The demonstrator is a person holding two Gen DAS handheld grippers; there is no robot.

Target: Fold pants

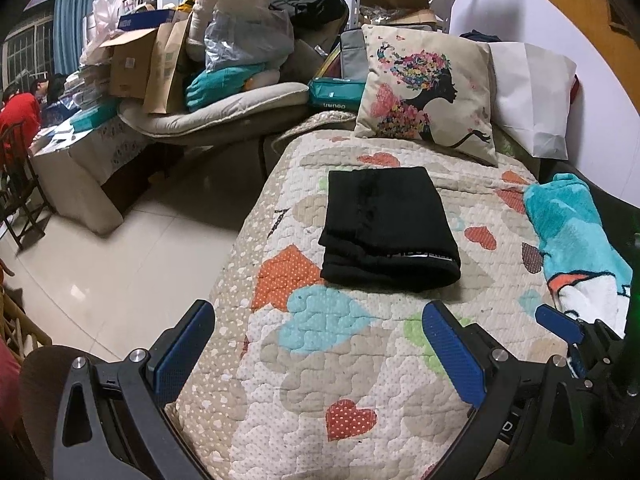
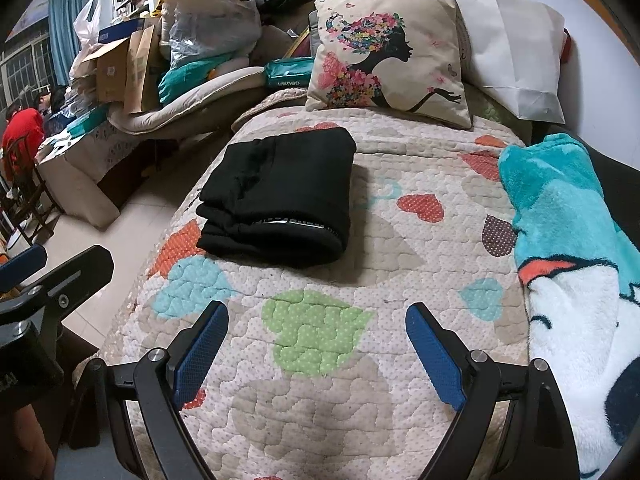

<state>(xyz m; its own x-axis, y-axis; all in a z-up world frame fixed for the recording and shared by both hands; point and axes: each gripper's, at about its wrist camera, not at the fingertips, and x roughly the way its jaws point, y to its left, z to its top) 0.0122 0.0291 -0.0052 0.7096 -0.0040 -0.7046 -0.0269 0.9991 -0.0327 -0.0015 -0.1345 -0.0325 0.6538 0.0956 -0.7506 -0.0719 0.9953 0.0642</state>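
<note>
The black pants (image 1: 386, 226) lie folded into a compact rectangle on the heart-patterned quilt (image 1: 332, 360). They also show in the right wrist view (image 2: 280, 196), left of centre. My left gripper (image 1: 318, 320) is open and empty, held back from the pants over the quilt. My right gripper (image 2: 316, 320) is open and empty, also short of the pants. The right gripper's blue fingertip (image 1: 558, 322) shows at the right of the left wrist view. The left gripper's body (image 2: 52, 280) shows at the left edge of the right wrist view.
A printed cushion (image 1: 428, 92) and a white pillow (image 1: 536, 96) stand at the far end of the bed. A turquoise plush blanket (image 2: 568, 264) lies along the right side. Boxes and bags (image 1: 192, 48) pile up at back left. Tiled floor (image 1: 120, 248) lies to the left.
</note>
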